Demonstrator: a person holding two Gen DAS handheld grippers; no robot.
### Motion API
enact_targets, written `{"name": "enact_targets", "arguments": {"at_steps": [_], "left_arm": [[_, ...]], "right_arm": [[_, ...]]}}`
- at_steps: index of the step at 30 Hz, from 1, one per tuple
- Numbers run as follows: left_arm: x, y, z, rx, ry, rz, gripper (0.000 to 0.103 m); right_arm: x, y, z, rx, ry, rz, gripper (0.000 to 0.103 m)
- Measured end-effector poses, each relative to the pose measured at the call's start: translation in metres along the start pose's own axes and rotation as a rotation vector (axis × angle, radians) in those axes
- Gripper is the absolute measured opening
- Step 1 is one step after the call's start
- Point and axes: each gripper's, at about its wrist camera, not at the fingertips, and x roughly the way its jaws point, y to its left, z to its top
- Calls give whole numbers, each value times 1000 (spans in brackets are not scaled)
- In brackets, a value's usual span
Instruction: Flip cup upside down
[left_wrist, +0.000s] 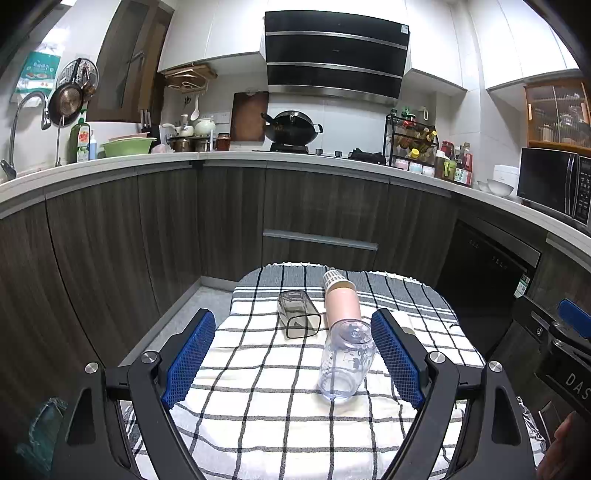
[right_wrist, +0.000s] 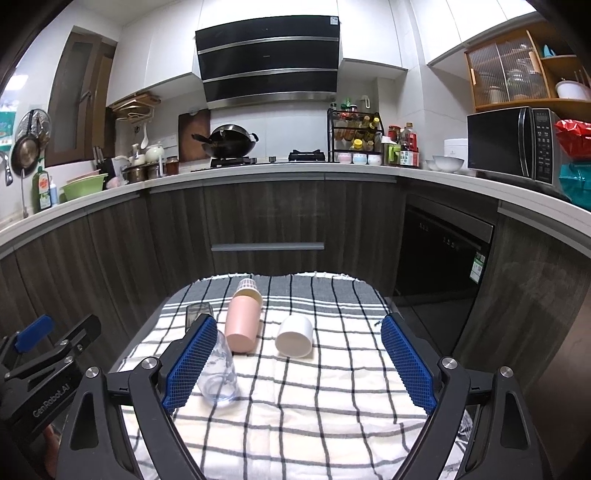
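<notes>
Left wrist view: the left gripper (left_wrist: 293, 360) hangs released, its blue-padded jaws spread wide over the black-and-white checked cloth (left_wrist: 258, 406) and grasping nothing. At about 2 o'clock between the jaws, just beside the right pad, a clear plastic cup with a faint printed pattern (left_wrist: 347, 360) stands mouth-down on the cloth, its closed base uppermost. Beyond it, toward 12 o'clock, a pink cylindrical tumbler with a white ribbed cap (left_wrist: 341, 299) lies on its side, and at 11 o'clock a smoky grey square glass (left_wrist: 298, 314) also lies on its side, mouth toward the camera.

Right wrist view: the right gripper (right_wrist: 299, 363) is likewise spread and empty. A short white cup (right_wrist: 294, 335) sits at 12 o'clock between the jaws, tilted or on its side; whether mouth or base faces the camera I cannot tell. The clear cup is at 9 o'clock, partly behind the left pad.

By my reading, the clear cup already looks flipped; the pink, grey and probably the white one remain.
</notes>
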Motion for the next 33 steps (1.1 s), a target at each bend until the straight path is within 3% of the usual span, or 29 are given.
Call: {"name": "enact_targets", "arguments": {"at_steps": [12, 17, 33], "left_arm": [[0, 0, 1, 3, 4, 2, 87], [1, 1, 1, -3, 7, 7, 94], [0, 2, 0, -2, 2, 43, 97]], "right_arm": [[-1, 0, -1, -5, -6, 0, 91], [-1, 1, -1, -4, -5, 1, 91], [-1, 2, -2, -4, -3, 4, 93]]}}
